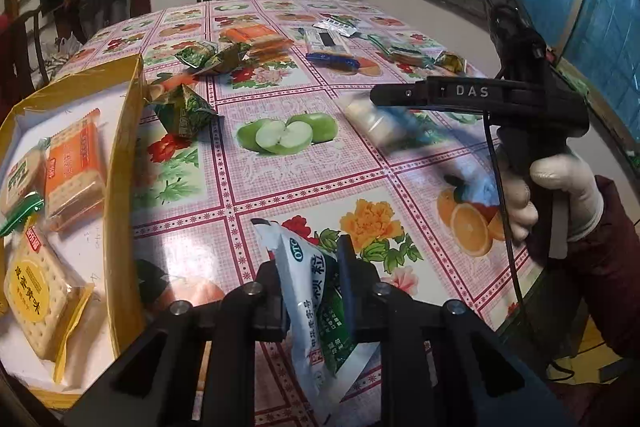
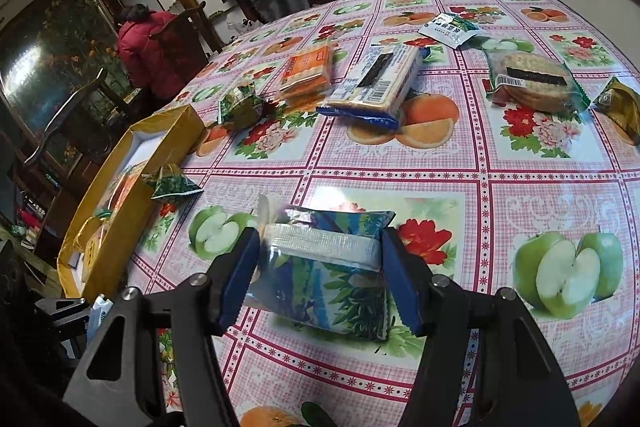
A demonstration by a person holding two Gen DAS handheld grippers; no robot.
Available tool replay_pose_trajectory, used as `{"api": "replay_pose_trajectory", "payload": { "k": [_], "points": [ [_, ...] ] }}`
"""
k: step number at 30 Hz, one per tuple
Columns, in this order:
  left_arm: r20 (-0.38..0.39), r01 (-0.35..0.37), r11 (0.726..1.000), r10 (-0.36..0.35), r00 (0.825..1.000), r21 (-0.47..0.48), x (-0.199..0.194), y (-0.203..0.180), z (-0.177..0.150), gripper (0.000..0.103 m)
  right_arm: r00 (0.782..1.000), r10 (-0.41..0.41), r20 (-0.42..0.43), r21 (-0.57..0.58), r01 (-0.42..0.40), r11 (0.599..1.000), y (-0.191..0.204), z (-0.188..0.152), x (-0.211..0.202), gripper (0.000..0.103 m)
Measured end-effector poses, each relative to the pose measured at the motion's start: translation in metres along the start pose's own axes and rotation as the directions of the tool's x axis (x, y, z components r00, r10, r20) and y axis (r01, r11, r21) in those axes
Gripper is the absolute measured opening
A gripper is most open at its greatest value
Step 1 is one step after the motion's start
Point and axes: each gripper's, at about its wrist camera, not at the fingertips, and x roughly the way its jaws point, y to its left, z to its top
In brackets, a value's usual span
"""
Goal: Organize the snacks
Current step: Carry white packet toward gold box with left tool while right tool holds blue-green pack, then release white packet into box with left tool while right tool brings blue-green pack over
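Snacks lie in three places at this moment: several cracker packs already rest in the yellow box (image 1: 120, 163) at the worktop's left edge, two are in the tools, and the rest are scattered over the flowered worktop (image 1: 304, 187).

The left gripper (image 1: 310, 291) has its fingers closed tight on a white and green sachet (image 1: 316, 311), pinching it near one edge so that most of the sachet hangs free below and in front. The risk here is that such a thin, slick wrapper, held by a narrow strip, slides out or swings on the way to the box and lands short of the yellow wall, or catches on that wall as it crosses.

The right gripper (image 2: 320, 279) holds a blue and green pack (image 2: 324, 267) across its width, the fingers standing about half apart with the pads against its two sides. The pack looks soft and bulges between them, so a harder squeeze may crush what is inside, while a looser one may let it tip forward and drop. In the left view this pack is blurred, so how firmly it sits I cannot tell.

Both tools are near each other above the same stretch of worktop, and the box lies to the left of both. If both go for it together, the right one may knock the left or its dangling sachet. A green pyramid packet (image 2: 172, 183) sits just beside the box wall and may be swept aside.
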Motion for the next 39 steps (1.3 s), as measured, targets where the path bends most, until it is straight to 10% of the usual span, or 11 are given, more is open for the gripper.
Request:
{"api": "replay_pose_trajectory", "payload": {
  "k": [1,2,8,11,15,26,29,30,39],
  "points": [
    [0.009,0.010,1.000,-0.009,1.000,-0.020,-0.003,0.004,0.000,0.016,1.000,-0.002,0.010,-0.006,0.002,1.000,0.001,0.000,-0.002,0.045],
    [0.020,0.026,0.999,-0.026,0.999,-0.040,-0.008,0.008,0.000,0.016,1.000,0.023,-0.006,-0.006,-0.023,1.000,0.002,0.002,-0.001,0.001],
    [0.108,0.119,0.983,-0.105,0.989,-0.138,-0.036,0.033,-0.005,0.015,0.998,0.049,-0.031,0.014,-0.048,0.999,0.005,-0.004,-0.006,0.002],
    [0.144,0.157,0.972,-0.132,0.981,-0.175,-0.047,0.041,-0.012,0.015,0.998,0.031,-0.053,-0.010,-0.031,0.999,0.017,-0.007,-0.004,0.018],
    [0.205,0.201,0.955,-0.156,0.966,-0.218,-0.061,0.051,-0.019,0.015,1.000,-0.028,-0.002,-0.066,0.028,0.997,0.049,-0.003,-0.010,0.088],
    [0.298,0.245,0.929,-0.159,0.941,-0.276,-0.089,0.083,-0.038,0.015,0.951,-0.270,-0.153,-0.273,0.222,0.936,0.117,-0.005,0.062,0.089],
    [0.324,0.246,0.921,-0.144,0.935,-0.302,-0.096,0.097,-0.044,0.015,0.960,-0.242,-0.141,-0.257,0.201,0.945,0.117,-0.003,0.054,0.058],
    [0.330,0.245,0.918,-0.137,0.934,-0.313,-0.098,0.103,-0.045,0.015,0.962,-0.219,-0.162,-0.238,0.177,0.955,0.117,-0.002,0.052,0.023],
    [0.373,0.253,0.870,-0.087,0.924,-0.423,-0.112,0.161,-0.043,0.015,0.984,-0.142,-0.112,-0.216,0.115,0.970,0.131,0.000,0.024,0.015]
  ]
}}
